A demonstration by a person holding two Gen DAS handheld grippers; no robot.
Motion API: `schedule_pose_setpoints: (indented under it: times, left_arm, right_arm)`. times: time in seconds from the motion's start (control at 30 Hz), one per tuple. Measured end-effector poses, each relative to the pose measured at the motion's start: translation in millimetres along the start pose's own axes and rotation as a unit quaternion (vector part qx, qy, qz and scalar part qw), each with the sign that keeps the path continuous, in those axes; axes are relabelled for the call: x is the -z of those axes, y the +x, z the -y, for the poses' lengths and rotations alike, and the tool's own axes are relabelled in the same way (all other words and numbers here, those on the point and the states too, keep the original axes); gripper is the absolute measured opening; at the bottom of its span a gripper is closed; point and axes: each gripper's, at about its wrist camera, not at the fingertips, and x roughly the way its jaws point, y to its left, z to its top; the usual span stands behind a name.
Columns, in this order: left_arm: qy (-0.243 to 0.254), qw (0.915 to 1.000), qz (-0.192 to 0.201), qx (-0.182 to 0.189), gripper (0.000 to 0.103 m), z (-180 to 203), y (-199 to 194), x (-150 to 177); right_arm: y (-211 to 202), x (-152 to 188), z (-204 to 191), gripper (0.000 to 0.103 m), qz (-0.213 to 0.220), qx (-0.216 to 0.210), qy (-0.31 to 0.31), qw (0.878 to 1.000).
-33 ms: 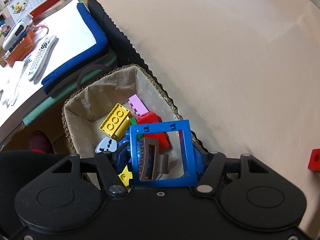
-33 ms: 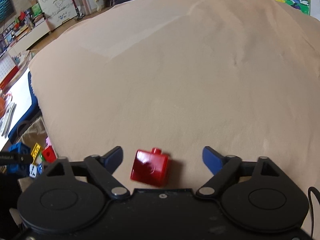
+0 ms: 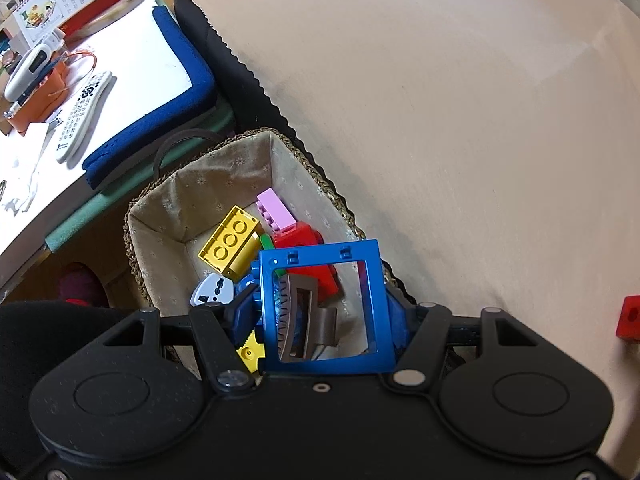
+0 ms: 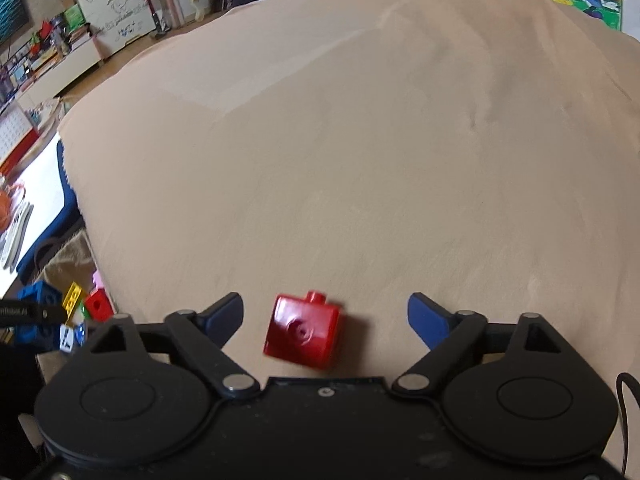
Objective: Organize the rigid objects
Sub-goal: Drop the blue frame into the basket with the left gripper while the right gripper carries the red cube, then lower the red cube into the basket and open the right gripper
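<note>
While a blue frame piece (image 3: 324, 308) is clamped in the left gripper (image 3: 322, 316) above the lined basket (image 3: 224, 176) of bricks, a red block (image 4: 304, 332) lies between the spread fingers of the right gripper (image 4: 326, 316) on the beige sheet (image 4: 360, 160).

One blue frame (image 3: 320, 364), one basket (image 3: 160, 216), two yellow bricks (image 3: 228, 246), one remote (image 3: 82, 114).

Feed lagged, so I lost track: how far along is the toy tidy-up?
Done: several bricks already lie in the basket. In hand: the left gripper is shut on the blue frame above the basket, not yet released. Left: the red block on the beige cover, between the open right gripper fingers.
</note>
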Motion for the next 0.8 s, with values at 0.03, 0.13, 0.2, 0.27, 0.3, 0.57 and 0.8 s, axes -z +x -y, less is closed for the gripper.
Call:
schedule_pose_setpoints:
  times: [0.03, 0.13, 0.2, 0.27, 0.3, 0.57, 0.8]
  left_arm:
    - [0.000, 1.0000, 0.000, -0.001, 0.060, 0, 0, 0]
    - [-0.002, 1.0000, -0.002, 0.000, 0.060, -1, 0, 0]
    - [-0.004, 1.0000, -0.003, 0.000, 0.060, -2, 0, 0]
    - [-0.006, 1.0000, -0.003, -0.001, 0.060, -2, 0, 0]
    - [-0.007, 1.0000, -0.003, -0.001, 0.060, -3, 1, 0]
    - [-0.045, 0.9989, -0.001, -0.010, 0.060, -16, 0, -3]
    - [-0.142, 0.9898, -0.001, -0.015, 0.059, -56, 0, -5]
  right_arm:
    - [2, 2, -3, 0.089, -0.003, 0.003, -0.005, 1.000]
    - [7, 5, -7, 0.086, -0.012, 0.018, -0.016, 1.000]
    - [11, 7, -13, 0.062, -0.026, 0.028, -0.024, 0.999]
    - [18, 11, -16, 0.037, -0.047, 0.024, -0.030, 0.998]
    - [20, 12, -18, 0.036, -0.052, 0.026, -0.031, 0.998]
    - [3, 2, -54, 0.036, -0.056, -0.033, -0.039, 0.997]
    - [8, -13, -148, 0.036, -0.086, -0.107, -0.081, 0.987]
